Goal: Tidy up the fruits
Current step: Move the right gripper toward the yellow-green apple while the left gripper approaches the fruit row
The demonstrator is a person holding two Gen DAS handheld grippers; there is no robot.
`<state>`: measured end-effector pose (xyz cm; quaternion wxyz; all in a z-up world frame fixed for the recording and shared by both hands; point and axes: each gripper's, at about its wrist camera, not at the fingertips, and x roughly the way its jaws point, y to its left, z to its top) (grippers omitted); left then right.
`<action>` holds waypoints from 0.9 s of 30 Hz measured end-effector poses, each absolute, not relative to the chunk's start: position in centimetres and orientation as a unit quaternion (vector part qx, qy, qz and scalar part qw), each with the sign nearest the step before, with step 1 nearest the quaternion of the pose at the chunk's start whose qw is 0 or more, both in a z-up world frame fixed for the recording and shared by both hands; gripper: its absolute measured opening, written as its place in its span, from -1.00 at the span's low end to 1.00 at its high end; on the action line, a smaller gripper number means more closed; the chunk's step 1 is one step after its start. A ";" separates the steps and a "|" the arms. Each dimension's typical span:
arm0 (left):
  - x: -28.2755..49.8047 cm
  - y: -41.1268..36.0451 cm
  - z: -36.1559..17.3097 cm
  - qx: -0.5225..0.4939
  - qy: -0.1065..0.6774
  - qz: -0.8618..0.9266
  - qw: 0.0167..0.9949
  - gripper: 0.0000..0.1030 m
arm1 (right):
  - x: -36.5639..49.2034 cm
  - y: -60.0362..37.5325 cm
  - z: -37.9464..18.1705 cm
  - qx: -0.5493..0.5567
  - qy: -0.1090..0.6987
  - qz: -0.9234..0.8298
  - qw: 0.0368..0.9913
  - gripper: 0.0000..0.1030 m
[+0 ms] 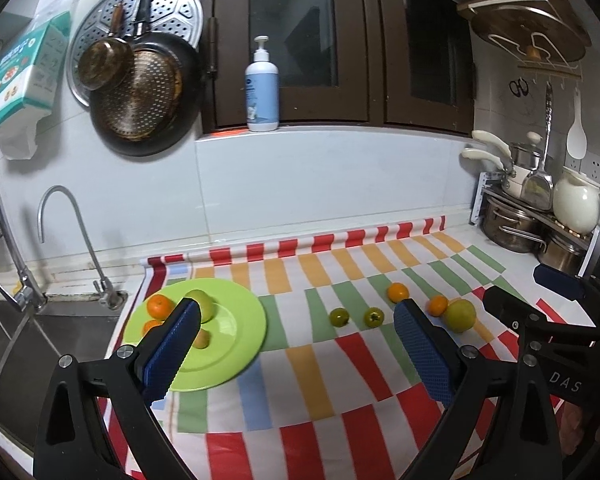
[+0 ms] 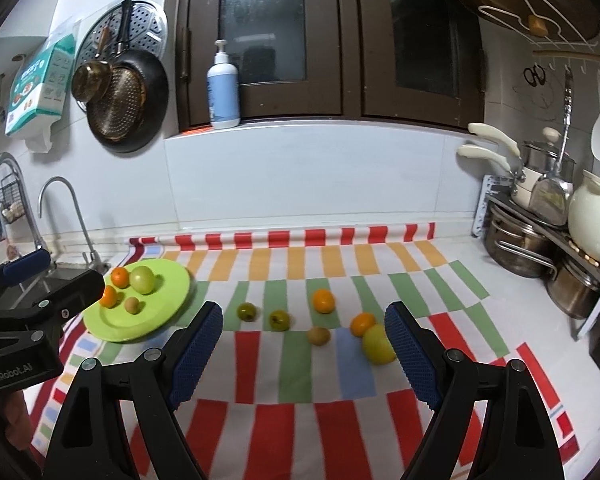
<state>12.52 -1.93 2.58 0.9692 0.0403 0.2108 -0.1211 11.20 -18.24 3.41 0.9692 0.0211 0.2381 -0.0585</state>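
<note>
Both grippers, left gripper (image 1: 296,344) and right gripper (image 2: 304,344), spread wide, empty, above cloth (image 2: 296,364); plate (image 2: 160,312) near sink (image 1: 28,340) edge; loose fruits (image 2: 324,301) between.

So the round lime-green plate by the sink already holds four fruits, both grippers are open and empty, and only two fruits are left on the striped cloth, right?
Not quite: six fruits remain on the striped cloth, not two, as the right wrist view shows. The round lime-green plate does hold four, and the left gripper and right gripper are open and empty.

White tiled wall (image 1: 320,184) at twelve o'clock, dark window (image 1: 340,40) above; sink (image 1: 20,340) at nine.
</note>
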 end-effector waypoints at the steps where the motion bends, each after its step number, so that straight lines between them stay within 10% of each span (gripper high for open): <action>1: 12.7 -2.4 2.6 0.042 0.211 -0.124 0.969 0.92 | 11.2 -18.7 3.4 0.022 0.238 -0.061 0.969 0.63; 27: 19.6 -9.1 -2.3 0.096 0.263 -0.197 0.940 0.72 | 16.0 -25.1 -1.6 0.058 0.299 -0.099 0.947 0.62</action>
